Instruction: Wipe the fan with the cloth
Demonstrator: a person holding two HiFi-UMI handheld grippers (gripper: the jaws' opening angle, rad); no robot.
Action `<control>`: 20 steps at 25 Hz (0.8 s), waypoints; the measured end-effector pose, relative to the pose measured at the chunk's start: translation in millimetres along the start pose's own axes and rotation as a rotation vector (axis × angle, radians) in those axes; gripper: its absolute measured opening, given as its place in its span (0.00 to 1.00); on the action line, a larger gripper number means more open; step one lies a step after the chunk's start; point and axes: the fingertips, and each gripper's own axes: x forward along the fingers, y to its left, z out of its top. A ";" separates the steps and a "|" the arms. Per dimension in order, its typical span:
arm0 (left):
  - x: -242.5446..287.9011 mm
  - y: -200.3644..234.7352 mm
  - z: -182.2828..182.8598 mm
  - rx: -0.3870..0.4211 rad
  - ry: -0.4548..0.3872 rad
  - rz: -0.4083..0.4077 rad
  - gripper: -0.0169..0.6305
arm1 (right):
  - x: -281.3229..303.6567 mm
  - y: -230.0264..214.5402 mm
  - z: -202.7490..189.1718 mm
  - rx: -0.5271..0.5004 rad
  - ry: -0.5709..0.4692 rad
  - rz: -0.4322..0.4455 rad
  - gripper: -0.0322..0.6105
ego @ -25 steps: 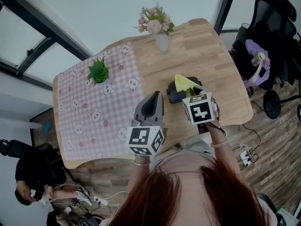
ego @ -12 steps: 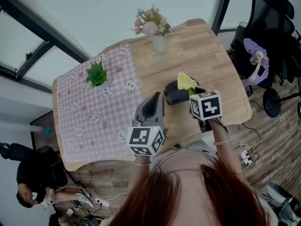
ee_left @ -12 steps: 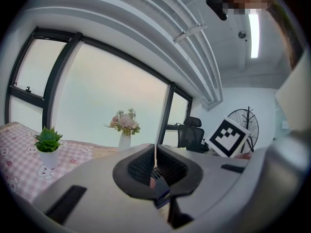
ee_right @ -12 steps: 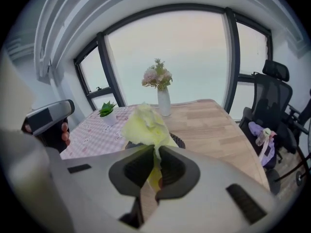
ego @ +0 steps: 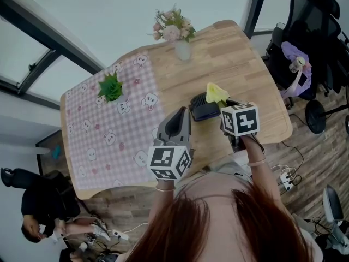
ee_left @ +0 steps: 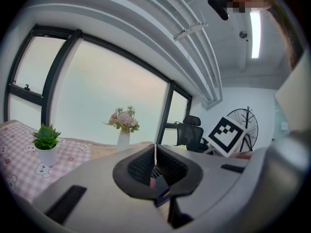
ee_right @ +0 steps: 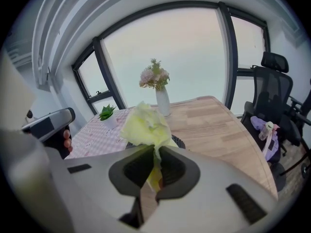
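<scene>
because our left gripper is pressed together on nothing, the fan may slide when our right gripper rubs its pinched cloth.

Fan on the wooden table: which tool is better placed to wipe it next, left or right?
Right. The right tool grips the yellow cloth close to the fan; the left tool is shut with no cloth.
</scene>
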 end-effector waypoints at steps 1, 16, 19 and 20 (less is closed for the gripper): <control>0.0 0.8 -0.3 -0.002 0.001 0.001 0.05 | 0.3 -1.2 0.4 0.009 -0.003 -0.001 0.08; 2.7 4.6 -1.6 -0.001 0.023 0.019 0.05 | 3.8 -25.8 9.2 0.093 -0.021 -0.028 0.08; 2.9 5.2 -1.5 -0.001 0.026 0.026 0.05 | 7.2 -32.4 8.8 0.123 -0.021 -0.023 0.08; 2.4 5.4 -1.7 -0.001 0.027 0.029 0.05 | 8.3 -34.6 7.9 0.140 -0.020 -0.018 0.08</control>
